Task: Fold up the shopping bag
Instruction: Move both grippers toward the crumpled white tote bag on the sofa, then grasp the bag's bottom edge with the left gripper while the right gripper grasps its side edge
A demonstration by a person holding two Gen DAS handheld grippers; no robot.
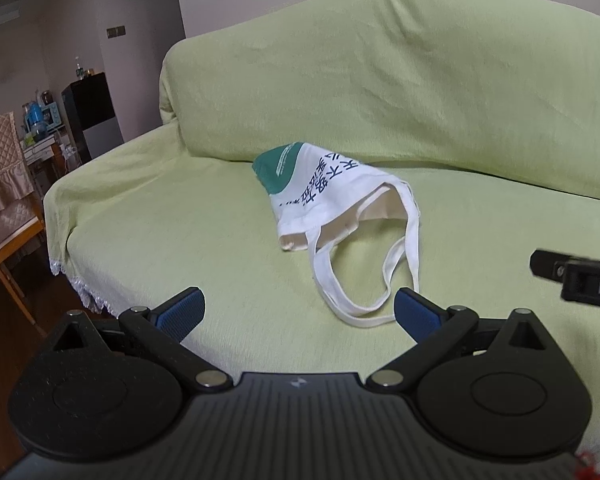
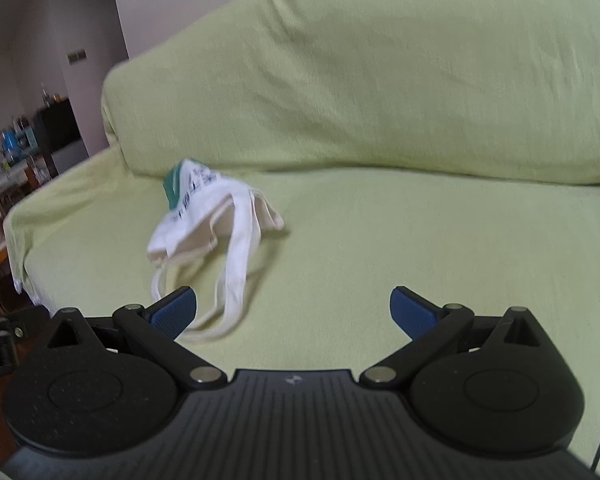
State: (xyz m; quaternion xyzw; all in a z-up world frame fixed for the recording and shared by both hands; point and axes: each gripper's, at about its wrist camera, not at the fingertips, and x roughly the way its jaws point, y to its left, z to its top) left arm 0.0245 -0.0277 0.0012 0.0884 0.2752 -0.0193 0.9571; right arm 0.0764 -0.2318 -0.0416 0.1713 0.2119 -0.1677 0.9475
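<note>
Left gripper (image 1: 299, 314): jaws spread wide, blue ribbed pads (image 1: 182, 314) apart, nothing between them; held above the sofa seat.

Right gripper (image 2: 293, 312): jaws likewise wide, blue pads (image 2: 412, 312) apart and empty. Its black body also shows at 3 o'clock in the left wrist view, blurred.

Shopping bag (image 1: 328, 196): white cloth tote, green corner panel and dark blue printed characters; lies crumpled on the seat, mouth open toward the camera. In the left wrist view it sits at 12 o'clock from the gripper, near the foot of the backrest. In the right wrist view it lies at 10 o'clock, somewhat blurred.

Handles (image 1: 364, 300): two white strap loops, trailing from the bag mouth toward the grippers. One loop ends just beside the right-hand pad in the left wrist view; in the right wrist view a loop runs close by the left-hand pad, contact cannot be told.

Sofa (image 1: 420, 92): draped in a pale green cover, lace trim at its 9 o'clock edge.

Black cabinet (image 1: 90, 108): background, 10 o'clock, beside a cluttered table.
</note>
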